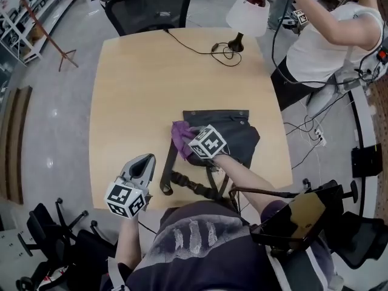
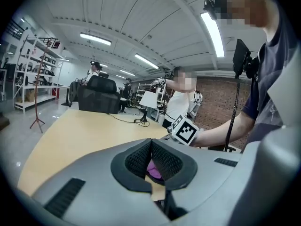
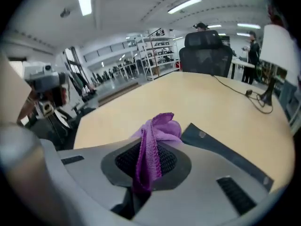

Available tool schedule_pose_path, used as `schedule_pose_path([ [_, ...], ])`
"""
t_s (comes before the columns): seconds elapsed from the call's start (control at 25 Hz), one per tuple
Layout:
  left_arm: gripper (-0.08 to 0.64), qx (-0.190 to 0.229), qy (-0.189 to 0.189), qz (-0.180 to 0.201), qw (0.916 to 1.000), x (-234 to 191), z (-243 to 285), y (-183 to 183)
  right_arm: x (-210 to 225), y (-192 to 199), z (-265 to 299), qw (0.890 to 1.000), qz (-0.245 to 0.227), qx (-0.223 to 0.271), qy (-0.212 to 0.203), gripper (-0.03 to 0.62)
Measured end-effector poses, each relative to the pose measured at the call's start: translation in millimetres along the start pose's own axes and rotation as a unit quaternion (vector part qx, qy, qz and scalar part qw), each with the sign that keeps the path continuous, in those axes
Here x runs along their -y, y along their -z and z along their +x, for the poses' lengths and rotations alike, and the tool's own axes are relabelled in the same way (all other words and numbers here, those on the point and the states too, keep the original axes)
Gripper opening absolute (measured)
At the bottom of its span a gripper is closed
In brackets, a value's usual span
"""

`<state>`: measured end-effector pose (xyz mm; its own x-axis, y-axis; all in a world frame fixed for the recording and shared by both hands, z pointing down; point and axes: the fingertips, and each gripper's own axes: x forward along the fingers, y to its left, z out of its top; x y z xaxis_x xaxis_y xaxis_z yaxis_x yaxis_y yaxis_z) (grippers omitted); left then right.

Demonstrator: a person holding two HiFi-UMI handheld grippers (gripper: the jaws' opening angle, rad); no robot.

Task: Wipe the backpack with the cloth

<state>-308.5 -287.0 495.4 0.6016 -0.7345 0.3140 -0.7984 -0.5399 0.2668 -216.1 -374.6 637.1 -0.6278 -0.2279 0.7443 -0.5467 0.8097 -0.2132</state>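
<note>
Nearest the person, the left hand-held gripper (image 1: pixel 144 160) sits over the near left part of the surface (image 1: pixel 136 83). It points away from the person. In the left gripper view its jaws (image 2: pixel 151 147) are clenched, their dark pads meeting at the tips with nothing between them. A bit of purple shows through the gap behind the tips, lying further off.

Just to its right, the backpack's straps (image 1: pixel 182 179) trail toward the near edge of the surface. Beyond them lies the backpack (image 1: pixel 236 137), dark and flat, with its straight edge on the far side.

The right hand-held gripper (image 1: pixel 191 141) reaches over the left part of the backpack, its marker cube above the dark fabric. It is grasping the cloth (image 1: pixel 179 133). In the right gripper view the purple cloth (image 3: pixel 160 128) is pinched between the pads and bunches up past the tips (image 3: pixel 151 145). A corner of the backpack (image 3: pixel 211 142) lies just to the right of it. The cloth rests at the backpack's left edge, partly on the bag and partly over the bare surface.

Further off, a black cord (image 1: pixel 194 48) runs to a lamp (image 1: pixel 247 14) with a white shade at the far right of the surface. An office chair (image 1: pixel 148 5) stands behind the far edge. Another person (image 1: pixel 327 38) in a white top is at the far right.
</note>
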Motion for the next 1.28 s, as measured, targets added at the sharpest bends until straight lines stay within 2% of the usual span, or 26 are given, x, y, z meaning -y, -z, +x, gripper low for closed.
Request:
schedule_pose_path([
  [0.08,0.011,-0.004,0.001,-0.001,1.0,4,2,2,18,20,1,0.997,-0.049,-0.044,0.034,0.032],
  [0.16,0.011,-0.008,0.004,0.001,1.0,9,7,1,31,34,-1,0.994,-0.076,-0.06,0.045,0.032],
  [0.4,0.011,-0.016,0.022,0.018,0.9995,25,26,-11,55,37,-25,0.992,-0.09,-0.056,0.065,0.031],
  [0.76,0.011,-0.032,0.049,0.045,0.9973,69,56,-21,113,86,-72,0.989,-0.071,-0.074,0.108,0.032],
  [1.04,0.011,-0.039,0.055,0.057,0.9961,97,69,-23,157,106,-110,0.984,-0.075,-0.086,0.136,0.032],
  [1.16,0.011,-0.043,0.053,0.06,0.9959,103,72,-23,192,127,-134,0.978,-0.061,-0.109,0.168,0.032],
  [1.28,0.011,-0.046,0.052,0.057,0.9959,105,74,-20,234,137,-167,0.964,-0.057,-0.129,0.227,0.031],
])
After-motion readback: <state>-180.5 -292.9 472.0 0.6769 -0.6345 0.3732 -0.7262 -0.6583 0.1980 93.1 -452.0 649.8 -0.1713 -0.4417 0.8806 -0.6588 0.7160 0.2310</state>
